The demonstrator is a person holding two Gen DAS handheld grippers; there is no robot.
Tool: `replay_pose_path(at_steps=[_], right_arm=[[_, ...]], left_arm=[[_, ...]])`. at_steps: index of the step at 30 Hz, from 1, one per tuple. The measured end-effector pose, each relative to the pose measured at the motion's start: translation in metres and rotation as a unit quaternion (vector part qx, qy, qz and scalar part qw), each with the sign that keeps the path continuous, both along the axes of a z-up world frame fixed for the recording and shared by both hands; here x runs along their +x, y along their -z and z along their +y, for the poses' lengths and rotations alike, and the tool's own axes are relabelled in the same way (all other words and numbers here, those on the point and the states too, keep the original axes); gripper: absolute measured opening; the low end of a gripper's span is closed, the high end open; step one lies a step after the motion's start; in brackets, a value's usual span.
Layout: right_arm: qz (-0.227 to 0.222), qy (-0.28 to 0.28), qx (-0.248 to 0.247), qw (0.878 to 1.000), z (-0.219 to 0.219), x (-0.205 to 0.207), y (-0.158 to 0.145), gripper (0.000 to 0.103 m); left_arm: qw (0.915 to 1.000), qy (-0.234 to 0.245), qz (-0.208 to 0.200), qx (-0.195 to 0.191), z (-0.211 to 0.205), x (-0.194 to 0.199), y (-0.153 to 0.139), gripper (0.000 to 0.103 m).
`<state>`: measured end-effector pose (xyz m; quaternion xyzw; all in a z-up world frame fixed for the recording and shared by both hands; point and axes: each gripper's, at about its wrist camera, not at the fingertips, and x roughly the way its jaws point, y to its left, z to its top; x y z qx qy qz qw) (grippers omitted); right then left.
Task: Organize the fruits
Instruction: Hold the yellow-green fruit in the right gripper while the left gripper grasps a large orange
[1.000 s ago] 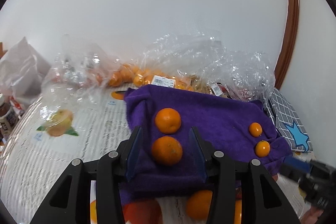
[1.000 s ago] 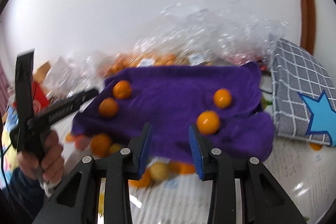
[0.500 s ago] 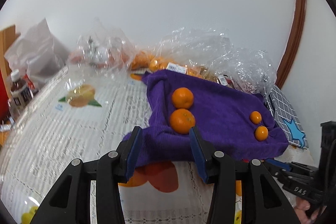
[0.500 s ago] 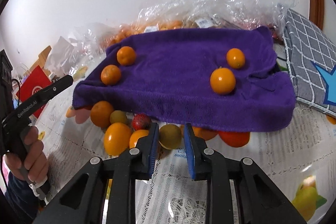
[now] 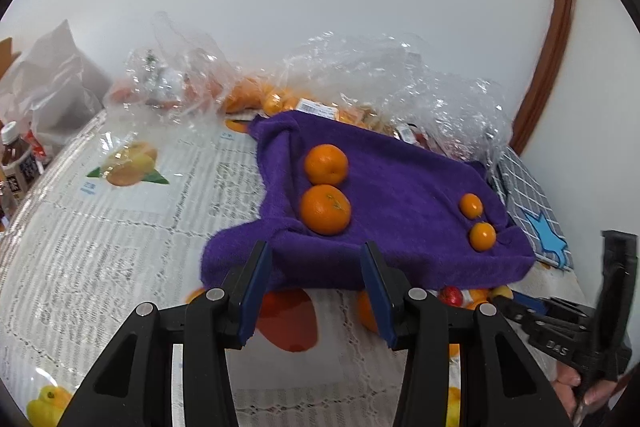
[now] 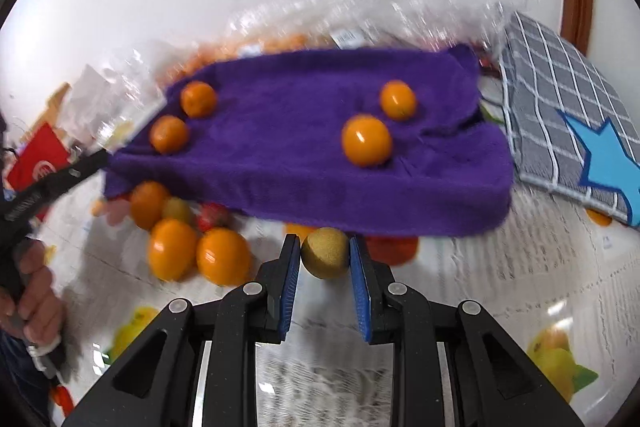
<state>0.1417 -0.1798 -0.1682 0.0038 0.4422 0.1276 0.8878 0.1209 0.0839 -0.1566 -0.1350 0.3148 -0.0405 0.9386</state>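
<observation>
Right gripper (image 6: 325, 259) closed around brown fruit (image 6: 324, 253) hidden from left view, left gripper (image 5: 316, 273) wide, empty.

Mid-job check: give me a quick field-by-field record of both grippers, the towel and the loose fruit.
right gripper: closed around yellow-brown fruit
left gripper: open, nothing held, at the towel's near edge
purple towel: four orange fruits on top, two toward each end
loose fruit pile: on tablecloth by towel's front edge
right view: motion-blurred
</observation>
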Motion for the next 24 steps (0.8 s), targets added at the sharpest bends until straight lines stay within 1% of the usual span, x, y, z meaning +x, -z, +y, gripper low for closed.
replay_pose_path(at_steps=[1,3,5,6,10,12,17,21,24], right_arm=[[0.011,-0.001,0.000,1.000,-0.001,0.002,0.002,0.026],[0.010,-0.001,0.006,1.000,-0.002,0.002,0.002,0.026],[0.009,0.002,0.001,1.000,-0.001,0.002,0.003,0.026],[0.007,0.004,-0.004,1.000,-0.001,0.002,0.003,0.026],[0.005,0.004,-0.004,1.000,0.000,0.001,0.002,0.026],[0.008,0.008,-0.001,1.000,-0.003,0.002,0.003,0.026],[0.012,0.014,0.010,1.000,-0.005,0.004,0.003,0.026],[0.008,0.014,-0.004,1.000,-0.001,0.003,0.003,0.026],[0.006,0.012,-0.005,1.000,0.000,0.002,0.003,0.026]], left_arm=[[1.0000,0.007,0.000,0.001,-0.002,0.000,0.000,0.044],[0.9995,0.032,0.005,0.004,-0.010,-0.001,0.001,0.044],[0.9984,0.055,0.011,0.006,-0.018,-0.001,0.002,0.044],[0.9974,0.070,0.017,0.007,-0.023,0.000,0.003,0.044],[0.9939,0.096,0.052,0.018,-0.037,0.006,0.011,0.044],[0.9917,0.101,0.075,0.027,-0.042,0.010,0.016,0.044],[0.9885,0.109,0.100,0.031,-0.047,0.015,0.023,0.044],[0.9879,0.108,0.103,0.045,-0.053,0.016,0.025,0.044],[0.9885,0.106,0.101,0.037,-0.050,0.016,0.025,0.044]])
